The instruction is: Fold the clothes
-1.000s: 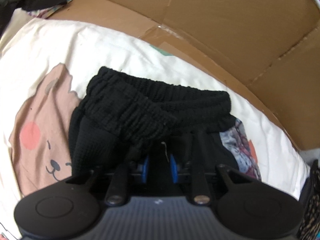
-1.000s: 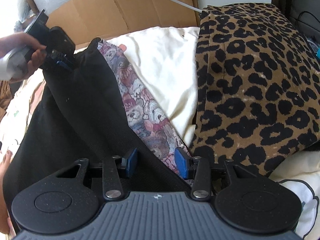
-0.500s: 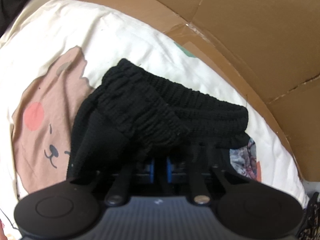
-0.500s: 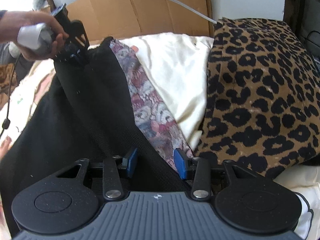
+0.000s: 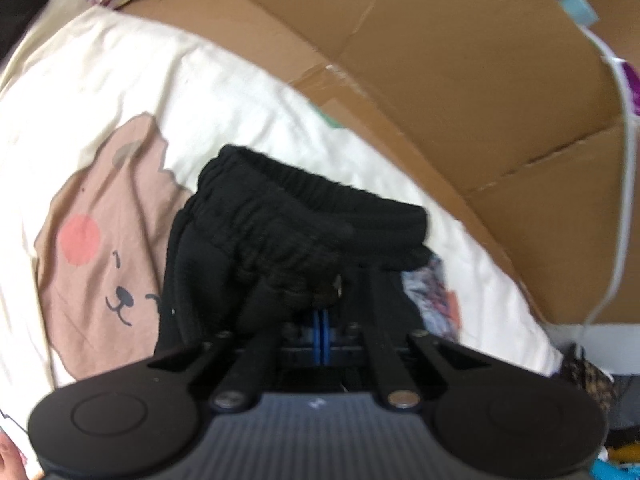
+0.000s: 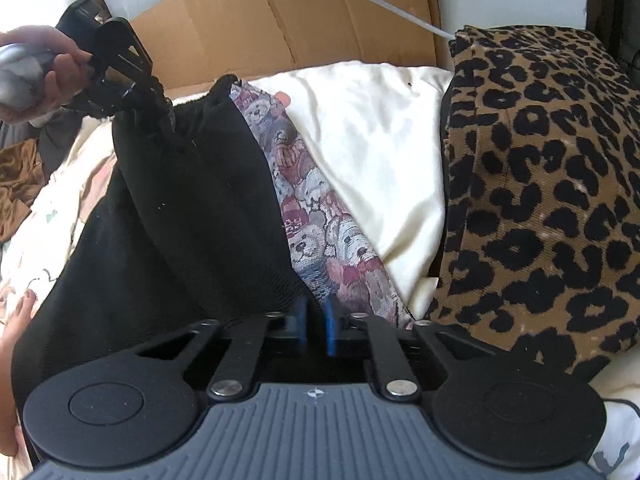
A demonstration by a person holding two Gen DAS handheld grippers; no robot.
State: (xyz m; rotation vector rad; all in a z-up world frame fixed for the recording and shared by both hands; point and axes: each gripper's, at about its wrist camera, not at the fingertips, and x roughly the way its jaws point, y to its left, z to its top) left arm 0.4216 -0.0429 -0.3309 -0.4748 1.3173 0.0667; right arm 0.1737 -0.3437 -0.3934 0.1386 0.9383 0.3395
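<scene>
Left gripper [image 5: 322, 322] pinching the black shorts' [image 5: 296, 224] elastic waistband, right gripper [image 6: 316, 322] clamping their hem beside the bear-print fabric [image 6: 320, 216], leopard-print garment [image 6: 552, 184] lying alongside

My left gripper [image 5: 322, 330] has its blue pads pressed together on the elastic waistband of the black shorts [image 5: 288, 232] — fabric bunched just above the jaws. Shorts lie on cream bedding [image 5: 132, 80] with a pink bear print [image 5: 92, 240]. Cardboard [image 5: 460, 60] stands behind; a white cable [image 5: 624, 200] hangs at right — view slightly blurred.
</scene>
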